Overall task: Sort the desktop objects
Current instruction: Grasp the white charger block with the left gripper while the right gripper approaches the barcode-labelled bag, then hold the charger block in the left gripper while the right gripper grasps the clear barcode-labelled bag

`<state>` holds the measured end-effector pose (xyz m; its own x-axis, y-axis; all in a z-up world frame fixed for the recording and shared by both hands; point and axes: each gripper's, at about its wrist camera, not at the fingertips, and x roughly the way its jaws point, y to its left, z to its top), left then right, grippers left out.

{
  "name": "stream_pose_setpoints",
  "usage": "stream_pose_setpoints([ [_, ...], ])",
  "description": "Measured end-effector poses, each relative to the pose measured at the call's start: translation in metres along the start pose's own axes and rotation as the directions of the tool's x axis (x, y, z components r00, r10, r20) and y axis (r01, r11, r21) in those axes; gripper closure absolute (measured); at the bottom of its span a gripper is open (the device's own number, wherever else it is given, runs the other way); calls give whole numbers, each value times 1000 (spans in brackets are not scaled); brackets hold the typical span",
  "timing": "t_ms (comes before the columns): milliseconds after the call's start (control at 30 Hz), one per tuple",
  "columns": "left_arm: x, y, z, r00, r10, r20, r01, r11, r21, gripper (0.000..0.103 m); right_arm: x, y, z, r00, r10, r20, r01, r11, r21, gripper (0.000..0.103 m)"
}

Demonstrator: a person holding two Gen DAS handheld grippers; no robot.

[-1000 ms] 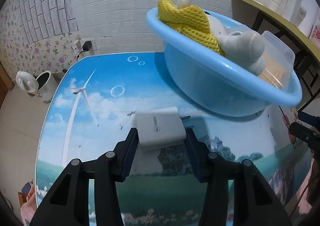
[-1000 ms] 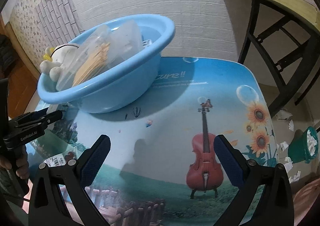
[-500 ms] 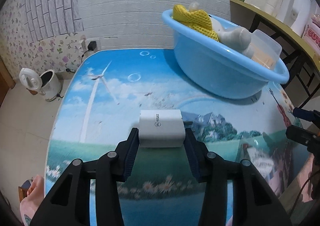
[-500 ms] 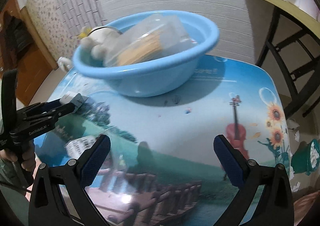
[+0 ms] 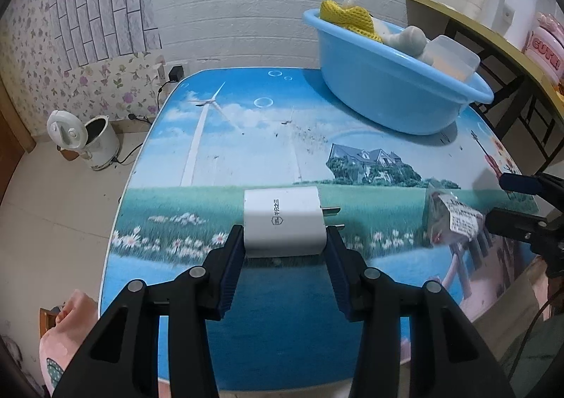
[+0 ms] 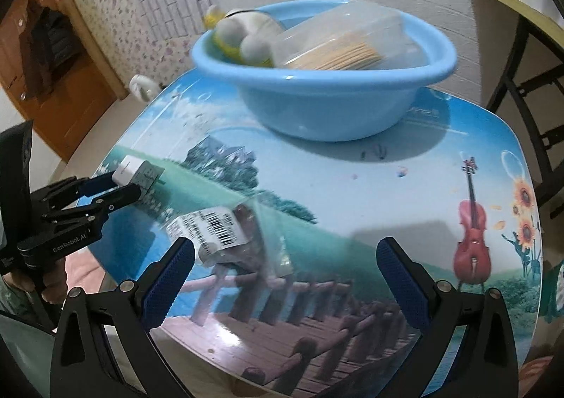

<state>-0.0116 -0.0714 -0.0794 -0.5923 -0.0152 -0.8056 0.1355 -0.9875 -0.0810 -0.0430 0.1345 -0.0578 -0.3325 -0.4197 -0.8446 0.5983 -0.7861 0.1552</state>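
Glossy printed tabletop (image 6: 352, 193); smooth plastic basin (image 6: 328, 112) — matt white charger (image 5: 283, 218); crinkly clear packet (image 6: 243, 239)

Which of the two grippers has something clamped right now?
The left gripper: its pads pinch the white plastic wall charger. The right gripper is open, empty, near the clear barcode-labelled packet.

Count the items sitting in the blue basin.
3: a yellow mesh item at the far end of the blue basin, a white plush toy in the middle, and a clear plastic box at the near end. More may lie hidden underneath.
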Motion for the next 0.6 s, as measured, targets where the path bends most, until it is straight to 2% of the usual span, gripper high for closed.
stream_pose_setpoints([
  [267, 3, 0, -1, 1000, -10, -1, 10, 1000, 14, 56, 12, 13, 4, 999, 8, -32, -9, 1000, -28, 1],
  [367, 6, -1, -1, 1000, -18, -5, 18, 1000, 18, 48, 17, 20, 5, 999, 17, -37, -18, 999, -48, 1],
  [433, 8, -2, 0, 1000, -11, -7, 12, 1000, 19, 39, 19, 23, 6, 999, 19, -39, -21, 998, -59, 1],
  [600, 12, -3, 2, 1000, -11, -6, 11, 1000, 25, 35, 26, 30, 7, 998, 23, -61, -28, 997, -77, 1],
])
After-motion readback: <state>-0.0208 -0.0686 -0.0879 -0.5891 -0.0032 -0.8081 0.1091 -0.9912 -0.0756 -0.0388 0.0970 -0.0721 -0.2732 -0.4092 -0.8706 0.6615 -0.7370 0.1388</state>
